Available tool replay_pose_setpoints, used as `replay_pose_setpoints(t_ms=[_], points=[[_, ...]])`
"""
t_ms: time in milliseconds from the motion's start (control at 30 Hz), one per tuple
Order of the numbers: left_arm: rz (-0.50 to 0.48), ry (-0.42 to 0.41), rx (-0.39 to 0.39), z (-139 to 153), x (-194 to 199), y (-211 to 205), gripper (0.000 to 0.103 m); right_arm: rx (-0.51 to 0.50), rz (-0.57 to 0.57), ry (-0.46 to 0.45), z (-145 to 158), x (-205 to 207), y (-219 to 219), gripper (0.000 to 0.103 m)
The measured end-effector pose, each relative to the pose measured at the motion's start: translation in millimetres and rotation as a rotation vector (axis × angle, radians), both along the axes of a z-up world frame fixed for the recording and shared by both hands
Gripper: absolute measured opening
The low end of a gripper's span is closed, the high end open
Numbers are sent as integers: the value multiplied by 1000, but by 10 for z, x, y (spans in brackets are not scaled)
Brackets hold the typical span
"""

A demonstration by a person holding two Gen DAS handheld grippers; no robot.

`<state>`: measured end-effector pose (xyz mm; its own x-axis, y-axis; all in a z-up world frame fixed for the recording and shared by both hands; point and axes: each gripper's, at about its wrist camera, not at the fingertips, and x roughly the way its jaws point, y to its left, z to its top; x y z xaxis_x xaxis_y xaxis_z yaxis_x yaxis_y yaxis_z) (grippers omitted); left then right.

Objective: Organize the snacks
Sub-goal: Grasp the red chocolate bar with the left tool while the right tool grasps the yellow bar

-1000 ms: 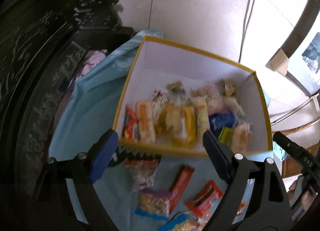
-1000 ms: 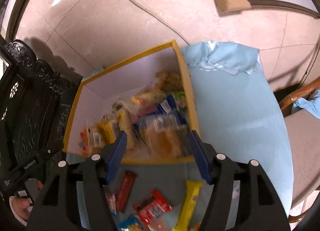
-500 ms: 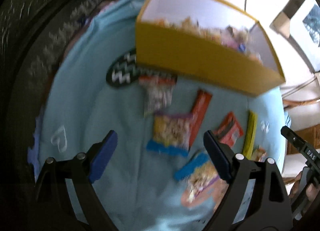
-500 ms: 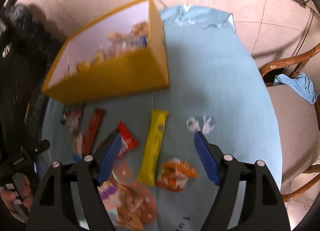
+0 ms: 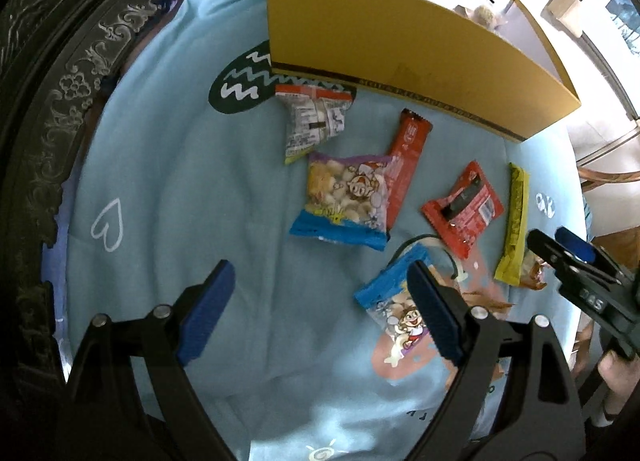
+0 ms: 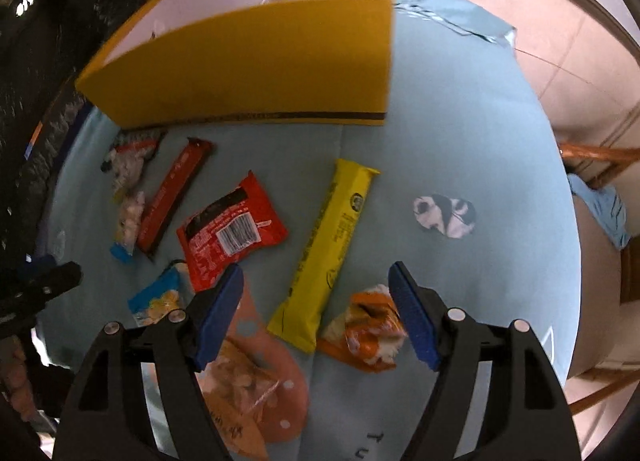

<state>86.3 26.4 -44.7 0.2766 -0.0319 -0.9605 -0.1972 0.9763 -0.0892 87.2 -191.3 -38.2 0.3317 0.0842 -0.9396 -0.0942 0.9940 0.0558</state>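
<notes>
- Left claw (image 5: 316, 303) stood wide open, nothing between its blue pads, pointing steeply down over the blue cloth (image 5: 172, 165) on the bench.
- Loose snacks on the cloth, left to right in the left wrist view: one clear packet with an orange-red top (image 5: 313, 121); one purple-and-blue puffed-snack bag (image 5: 344, 197); one long red-brown bar (image 5: 404, 165); one second blue cartoon bag (image 5: 394, 301), partly behind the left claw's right finger; one red pouch (image 5: 464, 209); one long yellow bar (image 5: 514, 221).
- The right wrist view added one crumpled orange packet (image 6: 366, 331) and one clear bag of pale pieces (image 6: 236, 385) low between the fingers. Eight loose snacks counted.
- One yellow box (image 5: 400, 49) stood at the far edge of the cloth, snacks just visible over its rim.
- Long axes: the red-brown bar ran from near the box down toward the camera, leaning left at its near end; the yellow bar (image 6: 328, 253) ran the same way, its far end toward the box.
- Right claw (image 6: 316, 311) was open and empty, hanging over the near end of the yellow bar, with the orange packet by its right finger.
- Against a second earlier: both views then looked down into the box; they had since swung onto its outer wall and the loose snacks. The right claw then straddled a packet in the box.
</notes>
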Motion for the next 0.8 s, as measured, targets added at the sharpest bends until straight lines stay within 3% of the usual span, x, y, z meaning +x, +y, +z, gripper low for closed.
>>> replay_pose_setpoints(t_ms=[100, 200, 300, 433, 600, 800], points=[[4, 3, 5, -1, 25, 13, 89, -45, 29, 20, -120, 79, 79, 69], [7, 10, 9, -23, 58, 8, 89, -52, 52, 62, -296, 147, 95, 47], [-12, 20, 11, -46, 121, -46, 89, -76, 69, 37, -350, 142, 81, 42], [-76, 9, 31, -47, 269, -227, 89, -75, 69, 28, -334, 137, 19, 21], [-159, 0, 36, -51, 554, -524, 89, 41, -64, -5, -155, 116, -387, 20], [-199, 21, 45, -254, 940, -747, 88, 130, -112, -20, 40, 16, -653, 20]])
